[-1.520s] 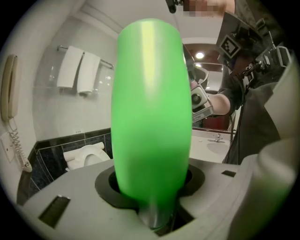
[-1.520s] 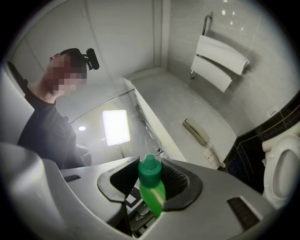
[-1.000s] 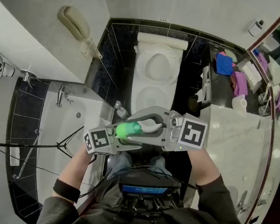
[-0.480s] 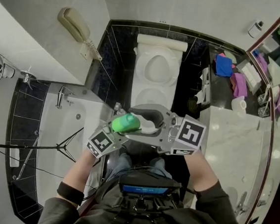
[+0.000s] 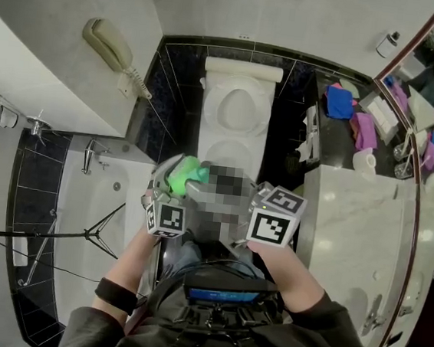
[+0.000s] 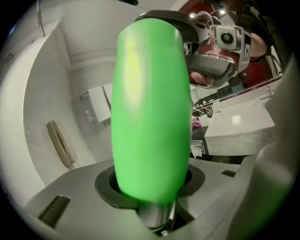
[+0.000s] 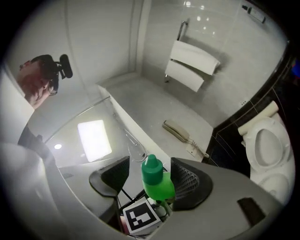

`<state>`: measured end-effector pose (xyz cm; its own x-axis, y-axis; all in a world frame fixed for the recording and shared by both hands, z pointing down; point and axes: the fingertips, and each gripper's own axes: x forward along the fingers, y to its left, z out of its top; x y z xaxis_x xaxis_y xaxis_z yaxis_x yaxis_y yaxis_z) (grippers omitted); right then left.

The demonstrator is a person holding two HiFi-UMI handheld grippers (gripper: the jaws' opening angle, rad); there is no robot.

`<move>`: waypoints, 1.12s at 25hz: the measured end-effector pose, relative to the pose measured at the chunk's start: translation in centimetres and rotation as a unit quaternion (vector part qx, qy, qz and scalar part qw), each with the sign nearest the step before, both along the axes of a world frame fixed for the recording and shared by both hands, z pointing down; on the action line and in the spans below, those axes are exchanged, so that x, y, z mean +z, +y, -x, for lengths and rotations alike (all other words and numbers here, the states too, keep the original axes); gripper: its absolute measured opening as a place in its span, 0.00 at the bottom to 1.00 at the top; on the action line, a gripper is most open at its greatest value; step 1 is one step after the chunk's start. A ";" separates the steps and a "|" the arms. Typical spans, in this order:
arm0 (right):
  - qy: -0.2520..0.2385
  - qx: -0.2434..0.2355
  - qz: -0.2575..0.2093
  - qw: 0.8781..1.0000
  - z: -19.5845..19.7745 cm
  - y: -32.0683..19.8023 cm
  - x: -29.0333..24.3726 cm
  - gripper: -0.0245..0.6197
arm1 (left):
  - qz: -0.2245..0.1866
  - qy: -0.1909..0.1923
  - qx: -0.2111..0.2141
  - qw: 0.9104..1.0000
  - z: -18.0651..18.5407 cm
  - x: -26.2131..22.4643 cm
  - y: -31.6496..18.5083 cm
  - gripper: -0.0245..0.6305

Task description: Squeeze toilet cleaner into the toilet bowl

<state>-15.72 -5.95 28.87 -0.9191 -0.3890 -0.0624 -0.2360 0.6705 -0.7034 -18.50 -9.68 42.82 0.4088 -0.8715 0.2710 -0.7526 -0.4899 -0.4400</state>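
L tongs (image 5: 169,178) clenched on green cleaner bottle (image 6: 150,117), held just short of toilet (image 5: 237,109) front, off its left side. R tongs (image 7: 151,176), near toilet front too, right of the bottle, had just been opening: now released, bottle's cap end betw. them, pads not pressing it.

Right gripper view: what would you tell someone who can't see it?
A green bottle stands between the hand-held gripper's jaws, which have just been opening and are not squeezing it. Behind are a wall phone, a white towel and, at the right, the toilet.
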 end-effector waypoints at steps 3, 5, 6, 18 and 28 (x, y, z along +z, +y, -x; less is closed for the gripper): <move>-0.003 0.005 0.029 1.000 -0.1 -0.4 0.7 0.49 | -0.010 -0.019 0.001 1.000 0.0 0.6 -0.2 0.34; -0.004 0.000 0.035 0.999 0.0 -0.2 0.9 0.41 | -0.011 -0.022 -0.002 1.000 0.1 0.7 -0.2 0.34; 0.000 -0.003 0.034 0.999 0.1 -0.1 1.0 0.36 | -0.010 -0.022 -0.003 1.000 0.1 0.8 -0.2 0.33; 0.022 -0.053 -0.095 0.994 0.4 0.7 -0.1 0.28 | 0.088 0.039 0.137 0.986 -3.1 1.4 2.7 0.33; 0.010 -0.194 -0.295 0.936 0.3 5.1 -3.1 0.28 | 0.209 0.111 0.348 0.907 -7.0 -0.6 9.9 0.34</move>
